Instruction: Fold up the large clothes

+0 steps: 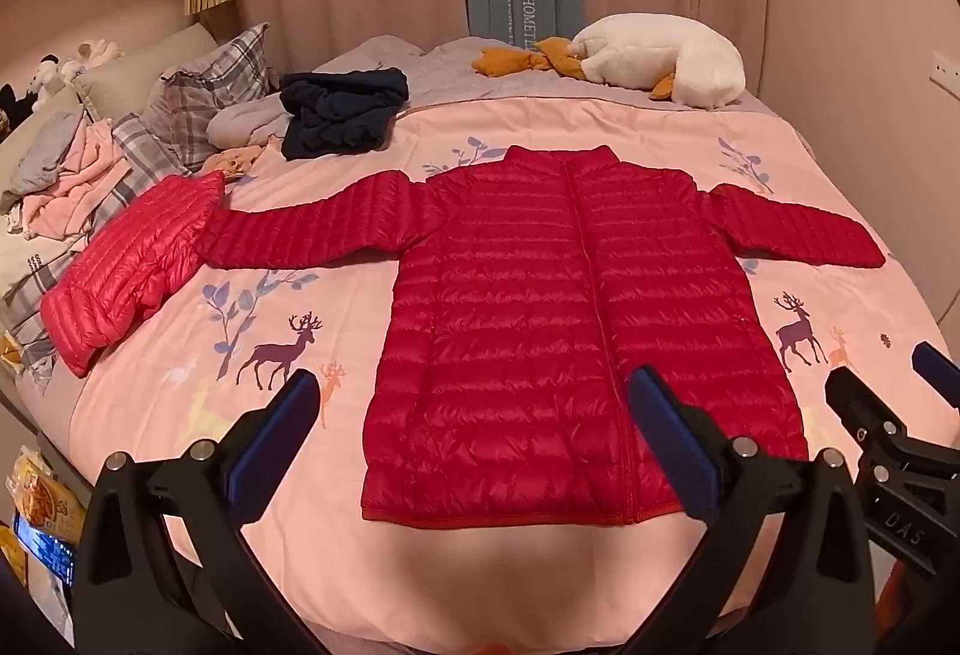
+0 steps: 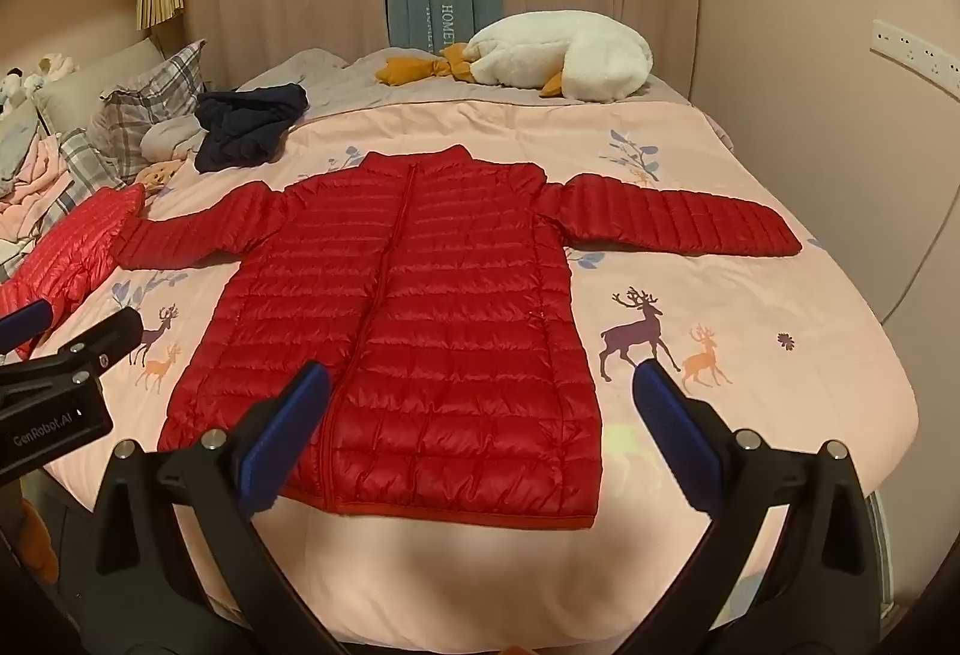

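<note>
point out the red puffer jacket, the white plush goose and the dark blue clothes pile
red puffer jacket (image 1: pixel 540 331): left wrist view, chest panel beside the zipper
white plush goose (image 2: pixel 564 55): right wrist view, its body
dark blue clothes pile (image 1: pixel 342 112): left wrist view, middle of the heap

Glossy quilted jacket (image 1: pixel 540 331) on matt printed cloth duvet (image 1: pixel 840 307).

Black tool (image 1: pixel 474 385) arms, blue pads (image 1: pixel 675 442), silver screws, "GenRobot.AI" lettering.

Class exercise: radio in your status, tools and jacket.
Left tool open, right tool open, both empty. Red jacket flat, sleeves spread. Pink jacket touching its left cuff.
</note>
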`<move>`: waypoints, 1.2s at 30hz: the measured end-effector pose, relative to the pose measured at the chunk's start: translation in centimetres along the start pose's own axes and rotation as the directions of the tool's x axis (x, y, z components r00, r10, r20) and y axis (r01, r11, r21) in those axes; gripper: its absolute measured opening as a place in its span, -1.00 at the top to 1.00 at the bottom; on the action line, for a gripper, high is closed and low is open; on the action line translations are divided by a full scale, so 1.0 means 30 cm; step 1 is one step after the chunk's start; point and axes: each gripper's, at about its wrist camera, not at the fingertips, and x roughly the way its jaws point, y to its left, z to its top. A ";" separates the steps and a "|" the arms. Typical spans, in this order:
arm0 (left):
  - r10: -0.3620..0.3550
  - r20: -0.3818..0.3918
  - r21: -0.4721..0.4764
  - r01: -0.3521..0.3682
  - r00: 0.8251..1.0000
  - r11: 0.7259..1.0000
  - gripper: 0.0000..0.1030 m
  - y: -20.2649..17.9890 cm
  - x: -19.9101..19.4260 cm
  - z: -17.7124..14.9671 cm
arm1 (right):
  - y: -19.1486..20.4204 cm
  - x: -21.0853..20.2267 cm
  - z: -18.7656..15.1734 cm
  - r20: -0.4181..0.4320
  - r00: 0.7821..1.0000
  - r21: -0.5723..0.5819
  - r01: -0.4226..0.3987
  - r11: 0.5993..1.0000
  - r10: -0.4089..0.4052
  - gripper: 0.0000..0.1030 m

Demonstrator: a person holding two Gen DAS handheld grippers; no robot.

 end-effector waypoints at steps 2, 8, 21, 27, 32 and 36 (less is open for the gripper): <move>-0.006 -0.006 0.000 0.006 1.000 1.000 -0.97 0.001 0.003 -0.001 | -0.001 -0.002 0.005 0.004 1.000 0.000 0.000 1.000 0.000 -0.96; -0.007 -0.014 0.004 0.007 1.000 1.000 -0.97 -0.010 0.012 -0.009 | -0.002 -0.006 0.001 -0.002 1.000 0.003 0.001 1.000 -0.001 -0.96; -0.007 -0.014 0.005 0.007 1.000 1.000 -0.97 -0.012 0.014 -0.012 | 0.002 -0.005 -0.010 0.000 1.000 0.002 0.000 1.000 0.000 -0.96; -0.009 -0.017 0.006 0.009 1.000 1.000 -0.97 -0.015 0.015 -0.016 | 0.001 -0.003 -0.003 0.000 1.000 0.003 0.001 1.000 -0.001 -0.96; -0.011 -0.017 0.006 0.011 1.000 1.000 -0.97 -0.016 0.015 -0.017 | 0.000 -0.003 -0.003 -0.001 1.000 0.001 0.000 1.000 0.000 -0.96; -0.011 -0.017 0.008 0.011 1.000 1.000 -0.97 -0.014 0.015 -0.018 | -0.001 -0.003 -0.002 -0.001 1.000 0.001 0.001 1.000 -0.001 -0.96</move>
